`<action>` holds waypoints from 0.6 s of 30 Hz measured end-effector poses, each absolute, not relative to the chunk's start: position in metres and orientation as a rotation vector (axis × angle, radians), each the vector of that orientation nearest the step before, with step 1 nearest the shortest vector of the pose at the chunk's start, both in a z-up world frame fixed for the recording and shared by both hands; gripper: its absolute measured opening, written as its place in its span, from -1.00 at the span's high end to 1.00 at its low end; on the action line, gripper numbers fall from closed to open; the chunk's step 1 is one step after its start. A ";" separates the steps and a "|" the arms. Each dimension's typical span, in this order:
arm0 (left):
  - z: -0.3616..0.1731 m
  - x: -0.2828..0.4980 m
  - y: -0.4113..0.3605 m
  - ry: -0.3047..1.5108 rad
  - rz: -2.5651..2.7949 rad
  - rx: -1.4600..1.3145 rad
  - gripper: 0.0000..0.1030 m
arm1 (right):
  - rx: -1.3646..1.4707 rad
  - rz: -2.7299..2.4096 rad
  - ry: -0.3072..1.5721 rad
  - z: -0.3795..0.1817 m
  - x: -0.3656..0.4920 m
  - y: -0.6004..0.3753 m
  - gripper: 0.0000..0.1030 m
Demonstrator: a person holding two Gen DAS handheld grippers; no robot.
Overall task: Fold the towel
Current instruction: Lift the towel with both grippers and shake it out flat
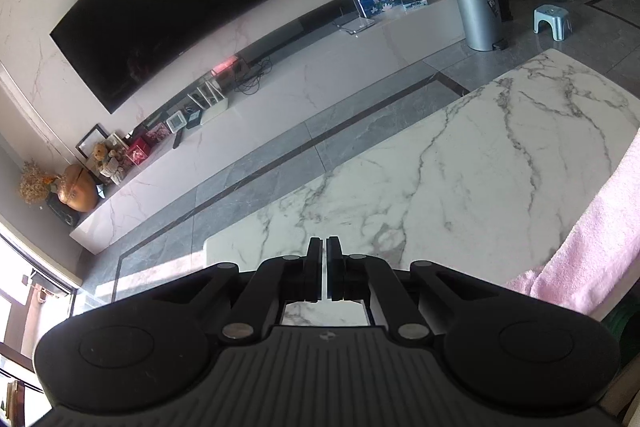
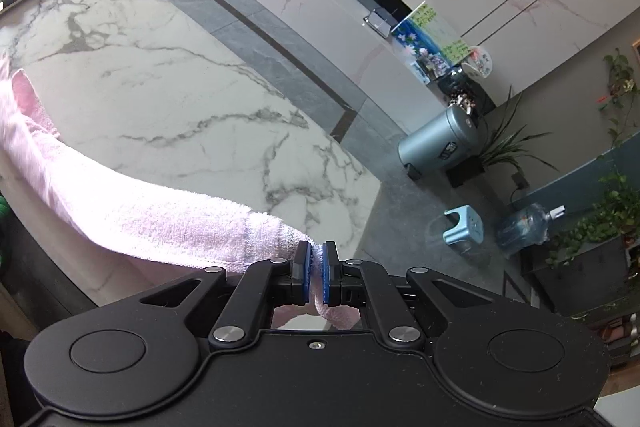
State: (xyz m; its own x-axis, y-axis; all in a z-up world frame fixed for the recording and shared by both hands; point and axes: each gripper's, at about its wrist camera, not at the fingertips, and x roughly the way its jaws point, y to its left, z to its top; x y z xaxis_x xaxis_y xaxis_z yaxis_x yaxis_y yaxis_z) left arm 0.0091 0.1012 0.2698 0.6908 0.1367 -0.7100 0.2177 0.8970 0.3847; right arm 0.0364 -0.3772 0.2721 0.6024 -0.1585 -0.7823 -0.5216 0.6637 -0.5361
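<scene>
On the marble table (image 2: 168, 99), along its near edge, lies the pink towel (image 2: 132, 215), stretched in a long band from the far left corner toward the right gripper (image 2: 316, 259). That gripper has its blue-padded fingers (image 2: 329, 275) clamped on the towel's end, a bunch of cloth pinched between them and a fold hanging below. In the left wrist view the left gripper (image 1: 324, 259) hovers above the table's (image 1: 460, 163) bare marble, fingers pressed together with only a thin slit between them and nothing held. The towel (image 1: 592, 251) appears to that gripper's right, at the table's near edge. Beyond the table, across the grey floor, stand a grey bin (image 2: 440, 139) and a small blue stool (image 2: 464, 229).
</scene>
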 end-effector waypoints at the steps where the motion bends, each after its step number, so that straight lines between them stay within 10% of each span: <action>1: 0.259 0.014 0.097 0.834 -0.071 0.465 0.98 | -0.849 0.246 0.933 0.267 0.040 -0.375 0.93; 18: 0.108 0.050 0.042 1.120 -0.407 0.386 0.97 | -0.866 0.202 1.141 0.134 0.162 -0.363 0.93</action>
